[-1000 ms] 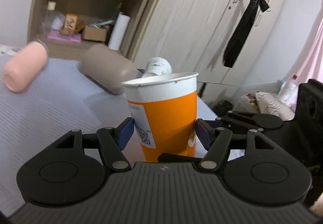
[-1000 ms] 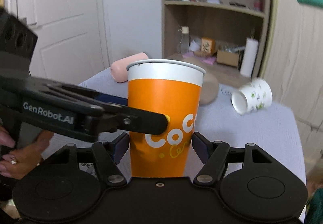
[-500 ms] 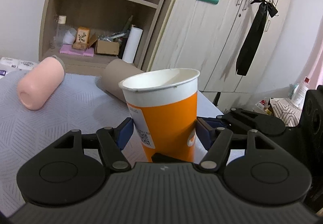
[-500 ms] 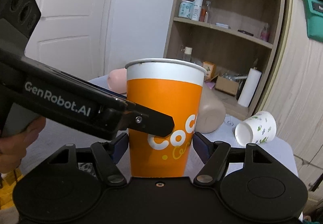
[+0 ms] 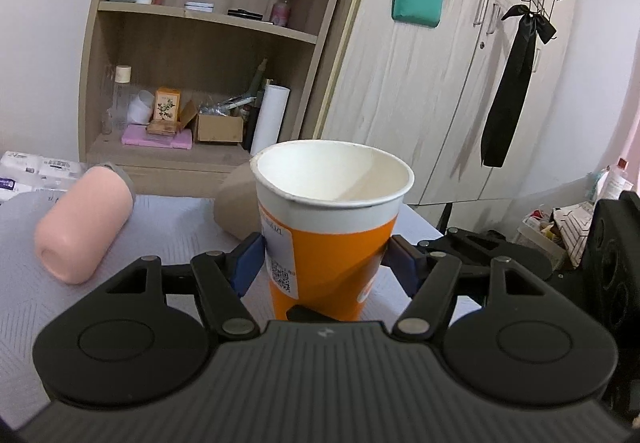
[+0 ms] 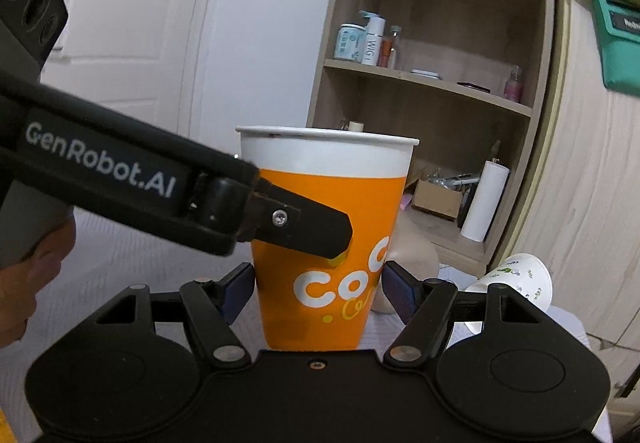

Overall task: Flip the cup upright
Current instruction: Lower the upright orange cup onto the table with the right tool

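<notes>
An orange paper cup with a white rim [image 5: 332, 227] stands mouth up between the blue pads of my left gripper [image 5: 326, 265], which is shut on it. The same cup [image 6: 326, 239] also sits between the pads of my right gripper [image 6: 318, 289], which touch its sides. The left gripper's black finger [image 6: 304, 227] crosses the cup's front in the right wrist view. The cup's base is hidden behind the gripper bodies, so I cannot tell whether it rests on the table.
A pink cup [image 5: 86, 227] and a beige cup [image 5: 238, 209] lie on their sides on the grey tablecloth [image 5: 168, 219]. A white floral cup [image 6: 516, 281] lies on its side at the right. A wooden shelf unit [image 5: 200, 83] and wardrobe [image 5: 420, 83] stand behind.
Both grippers and the orange cup have risen and tilted, so the shelf shows more and the table less. The cup's mouth now faces the left wrist camera more openly. Grips are unchanged.
</notes>
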Action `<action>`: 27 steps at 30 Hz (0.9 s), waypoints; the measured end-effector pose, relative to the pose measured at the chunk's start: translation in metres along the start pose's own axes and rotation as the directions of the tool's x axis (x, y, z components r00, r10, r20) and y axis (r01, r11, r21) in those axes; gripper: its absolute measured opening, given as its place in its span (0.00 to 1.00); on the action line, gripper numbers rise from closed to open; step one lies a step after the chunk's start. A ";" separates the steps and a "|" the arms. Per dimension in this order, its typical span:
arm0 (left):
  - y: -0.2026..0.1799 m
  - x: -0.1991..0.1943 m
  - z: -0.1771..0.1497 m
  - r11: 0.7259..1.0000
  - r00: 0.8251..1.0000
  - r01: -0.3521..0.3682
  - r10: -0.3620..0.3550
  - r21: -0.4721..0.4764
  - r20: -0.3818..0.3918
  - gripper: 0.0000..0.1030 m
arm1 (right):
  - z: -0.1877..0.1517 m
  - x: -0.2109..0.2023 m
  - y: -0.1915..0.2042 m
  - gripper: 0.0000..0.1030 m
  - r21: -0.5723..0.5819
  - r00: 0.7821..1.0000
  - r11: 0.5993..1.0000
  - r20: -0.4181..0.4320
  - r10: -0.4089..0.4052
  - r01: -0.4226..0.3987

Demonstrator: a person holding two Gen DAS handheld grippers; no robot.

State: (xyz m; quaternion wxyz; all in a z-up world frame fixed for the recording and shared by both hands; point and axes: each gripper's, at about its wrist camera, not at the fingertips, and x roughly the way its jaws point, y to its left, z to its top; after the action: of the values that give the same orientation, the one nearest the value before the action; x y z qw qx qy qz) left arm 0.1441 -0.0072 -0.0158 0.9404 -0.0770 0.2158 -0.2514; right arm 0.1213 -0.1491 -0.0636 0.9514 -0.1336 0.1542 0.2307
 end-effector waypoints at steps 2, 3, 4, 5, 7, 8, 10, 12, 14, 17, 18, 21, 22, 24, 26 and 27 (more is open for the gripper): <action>0.000 0.003 0.001 1.000 1.000 0.004 -0.004 0.010 -0.006 0.65 | -0.004 0.001 -0.002 0.73 0.009 1.000 1.000 0.014 -0.005 0.004; -0.001 0.005 0.001 1.000 1.000 0.013 -0.012 0.013 -0.014 0.65 | -0.006 0.001 -0.002 0.73 0.007 1.000 1.000 0.015 -0.010 0.010; -0.001 0.008 0.000 1.000 0.999 0.023 -0.022 0.012 -0.027 0.65 | -0.009 0.002 -0.002 0.74 0.004 1.000 1.000 0.004 -0.018 0.018; -0.001 0.009 -0.001 1.000 0.999 0.030 -0.030 0.008 -0.036 0.64 | -0.010 0.003 -0.003 0.74 0.003 1.000 1.000 -0.010 -0.022 0.022; -0.003 0.010 -0.004 0.999 0.998 0.053 -0.053 0.006 -0.040 0.64 | -0.013 0.000 -0.006 0.74 0.019 1.000 1.000 -0.015 -0.020 0.020; -0.004 0.010 -0.005 0.998 0.997 0.062 -0.062 0.002 -0.047 0.65 | -0.014 -0.001 -0.009 0.74 0.031 1.000 0.999 -0.018 -0.014 0.014; -0.005 0.012 -0.006 0.998 0.997 0.064 -0.064 -0.007 -0.049 0.65 | -0.014 -0.002 -0.012 0.74 0.049 1.000 0.999 -0.020 -0.004 0.005; -0.005 0.013 -0.006 0.998 0.997 0.062 -0.063 -0.014 -0.049 0.65 | -0.015 -0.001 -0.014 0.74 0.059 1.000 0.998 -0.022 -0.001 0.003; -0.004 0.015 -0.006 0.997 0.996 0.070 -0.072 -0.034 -0.055 0.65 | -0.014 0.001 -0.017 0.74 0.070 1.000 0.998 -0.023 -0.002 0.003; 0.001 0.020 -0.006 0.992 0.992 0.085 -0.093 -0.097 -0.083 0.68 | -0.016 0.001 -0.016 0.74 0.068 1.000 0.998 -0.027 -0.008 0.010; 0.002 0.020 -0.007 0.990 0.992 0.085 -0.095 -0.113 -0.085 0.68 | -0.016 0.001 -0.015 0.74 0.067 1.000 0.998 -0.027 -0.011 0.013; 0.000 0.015 -0.010 0.992 0.996 0.053 -0.062 -0.118 -0.070 0.68 | -0.016 -0.002 -0.013 0.74 0.060 0.999 0.998 -0.028 -0.019 0.020; -0.001 0.013 -0.010 0.992 0.996 0.044 -0.052 -0.115 -0.069 0.68 | -0.016 -0.004 -0.012 0.74 0.056 0.999 0.998 -0.027 -0.023 0.025; -0.003 0.008 -0.012 0.994 0.997 0.019 -0.027 -0.107 -0.070 0.68 | -0.016 -0.008 -0.010 0.75 0.048 0.999 0.998 -0.024 -0.037 0.038; -0.006 0.002 -0.013 0.995 0.997 -0.003 -0.004 -0.097 -0.071 0.68 | -0.016 -0.014 -0.009 0.75 0.052 0.999 0.998 -0.018 -0.043 0.044; -0.007 -0.002 -0.013 0.996 0.997 -0.015 0.008 -0.087 -0.073 0.68 | -0.016 -0.019 -0.008 0.75 0.056 0.999 0.998 -0.014 -0.039 0.039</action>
State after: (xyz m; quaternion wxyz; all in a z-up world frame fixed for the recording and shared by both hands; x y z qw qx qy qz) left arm 0.1337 -0.0133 -0.0251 0.9291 -0.1076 0.2611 -0.2390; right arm 0.1055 -0.1687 -0.0700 0.9581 -0.1110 0.1640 0.2069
